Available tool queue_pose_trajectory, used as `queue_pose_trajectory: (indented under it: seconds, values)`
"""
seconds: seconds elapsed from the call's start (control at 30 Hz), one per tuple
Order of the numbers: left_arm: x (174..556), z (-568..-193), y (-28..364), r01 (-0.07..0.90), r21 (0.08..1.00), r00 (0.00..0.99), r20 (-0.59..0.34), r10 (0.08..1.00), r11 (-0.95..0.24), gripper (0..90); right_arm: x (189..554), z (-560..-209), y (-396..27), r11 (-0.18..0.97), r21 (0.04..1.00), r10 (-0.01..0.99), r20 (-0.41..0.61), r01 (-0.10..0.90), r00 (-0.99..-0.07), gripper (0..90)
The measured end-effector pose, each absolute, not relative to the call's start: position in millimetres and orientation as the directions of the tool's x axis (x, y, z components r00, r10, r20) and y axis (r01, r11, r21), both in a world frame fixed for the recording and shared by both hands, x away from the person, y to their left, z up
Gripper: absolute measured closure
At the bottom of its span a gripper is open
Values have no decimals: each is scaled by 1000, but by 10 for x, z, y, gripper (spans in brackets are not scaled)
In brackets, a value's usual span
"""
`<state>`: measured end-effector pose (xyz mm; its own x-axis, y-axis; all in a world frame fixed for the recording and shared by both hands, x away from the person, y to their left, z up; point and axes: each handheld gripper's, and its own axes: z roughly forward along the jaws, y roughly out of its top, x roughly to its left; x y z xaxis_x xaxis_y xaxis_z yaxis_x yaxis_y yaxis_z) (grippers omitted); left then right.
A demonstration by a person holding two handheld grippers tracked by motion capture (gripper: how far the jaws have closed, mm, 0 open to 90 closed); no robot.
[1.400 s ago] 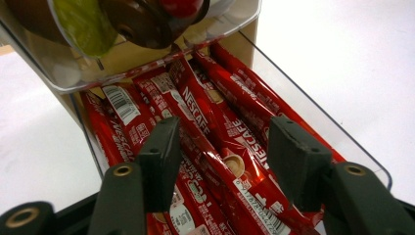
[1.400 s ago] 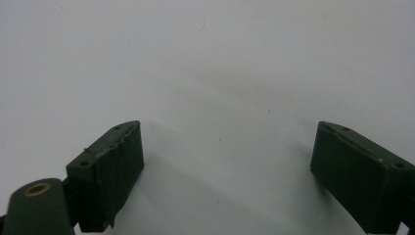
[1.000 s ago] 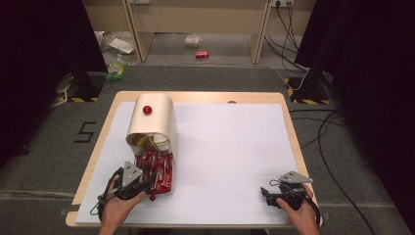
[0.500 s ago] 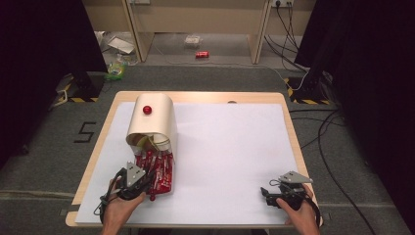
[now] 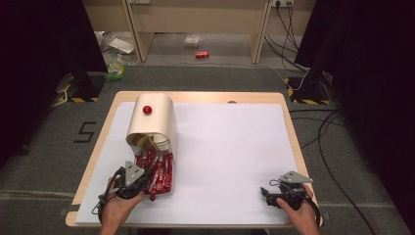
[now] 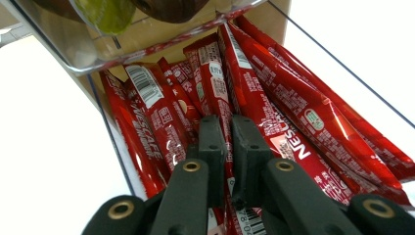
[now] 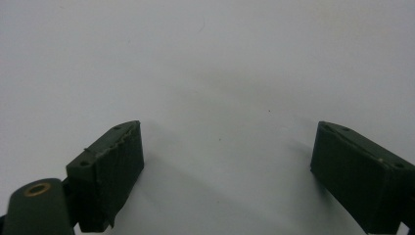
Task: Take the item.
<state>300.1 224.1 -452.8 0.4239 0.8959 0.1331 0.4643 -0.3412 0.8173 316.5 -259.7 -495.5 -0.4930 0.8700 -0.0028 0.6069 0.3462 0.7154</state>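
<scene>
Red coffee sachets (image 6: pixel 274 93) — glossy, long, heaped lengthwise — in a clear tray (image 6: pixel 342 73).

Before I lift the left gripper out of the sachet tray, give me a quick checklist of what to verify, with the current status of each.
1. Left gripper closed on a red sachet: ok. The jaws have just been closing, and a sachet sits pinched between them.
2. One sachet only in the grip: cannot tell; neighbours lie tight against it.
3. Clear tray resting flat on the white sheet: ok.
4. Cream container lying tipped on its side behind the tray, mouth toward it: ok, but it overhangs the tray, so lift toward yourself.
5. Right gripper open, over bare sheet: ok.
</scene>
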Motion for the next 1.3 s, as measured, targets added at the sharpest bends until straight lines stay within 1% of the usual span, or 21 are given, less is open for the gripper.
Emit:
queue_pose_trajectory:
  seconds: [0.2, 0.43, 0.57, 0.73, 1.3]
  values:
    - [2956, -4471, 2297, 459, 815, 432, 142, 891, -353, 836, 3164, -4955, -2597, 347, 716, 870, -3, 606, -494, 127]
    - [2895, -4426, 2338, 459, 815, 448, 133, 884, -355, 835, 3163, -4955, -2595, 346, 715, 870, -2, 608, -492, 127]
    - [2842, -4399, 2370, 450, 824, 467, 111, 877, -343, 836, 3164, -4955, -2596, 346, 715, 870, -2, 607, -493, 127]
    - [2788, -4394, 2385, 449, 820, 475, 118, 872, -356, 836, 3164, -4955, -2596, 346, 715, 870, -3, 607, -493, 127]
    - [2602, -4331, 2508, 432, 840, 469, 102, 877, -329, 835, 3165, -4955, -2597, 347, 716, 870, -3, 606, -494, 126]
